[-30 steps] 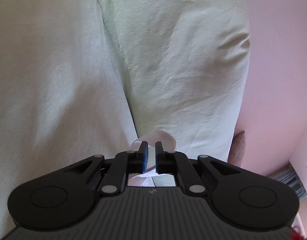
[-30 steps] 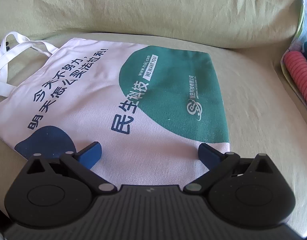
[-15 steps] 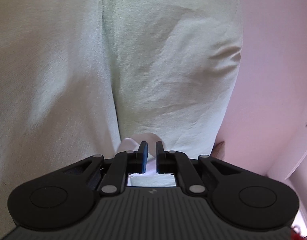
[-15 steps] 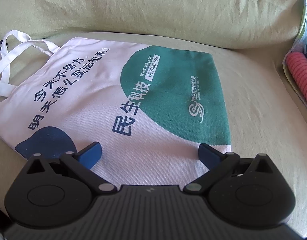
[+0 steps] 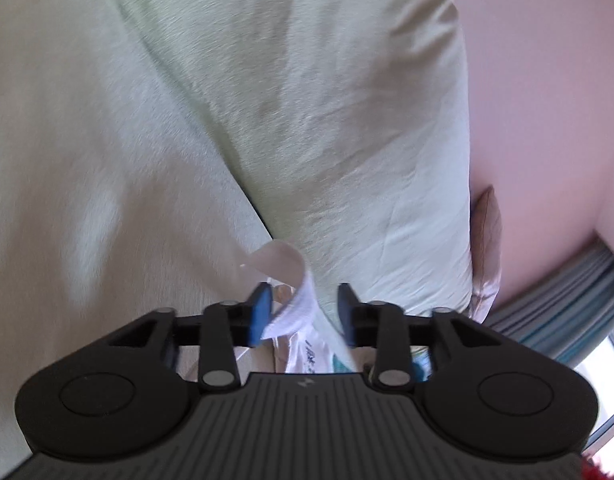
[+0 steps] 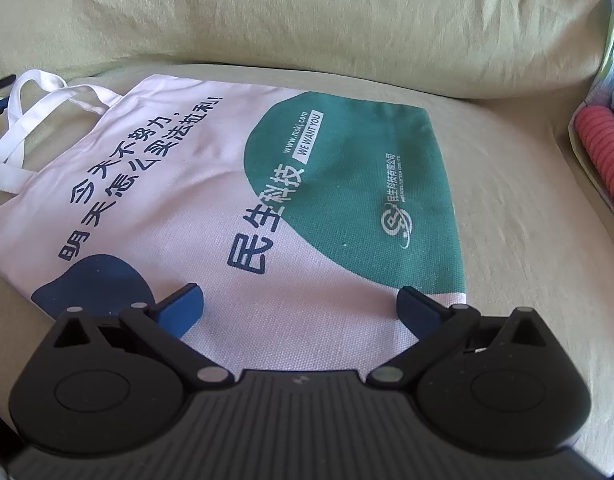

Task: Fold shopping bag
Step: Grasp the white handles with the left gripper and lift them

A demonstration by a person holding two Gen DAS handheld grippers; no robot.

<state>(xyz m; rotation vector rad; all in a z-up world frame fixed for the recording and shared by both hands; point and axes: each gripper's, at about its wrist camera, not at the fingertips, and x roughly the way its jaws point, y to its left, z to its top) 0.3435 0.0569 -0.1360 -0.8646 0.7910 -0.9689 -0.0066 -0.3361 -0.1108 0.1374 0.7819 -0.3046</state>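
The shopping bag [image 6: 211, 208] is white canvas with a green patch, a navy blob and dark lettering. It lies flat on the green sofa seat [image 6: 527, 240], with its white handles [image 6: 39, 92] at the far left. In the left wrist view a white handle strap [image 5: 295, 308] curls up between the jaws of my left gripper [image 5: 303, 312]. Those jaws are opening; the strap rests beside the left blue pad [image 5: 261, 314] and the pads no longer press on it. My right gripper [image 6: 299, 302] stands wide open just over the bag's near edge, holding nothing.
A green back cushion [image 6: 307, 20] rises behind the bag and fills the left wrist view [image 5: 327, 120]. A pink ribbed object [image 6: 603, 152] lies at the sofa's right edge. A pink wall [image 5: 547, 100], a brown pillow [image 5: 487, 232] and a striped curtain [image 5: 567, 304] are on the right.
My left gripper's jaws have parted from shut on the strap, and the strap now hangs loose between them. The left view has rolled and risen a little. The right gripper has not moved.
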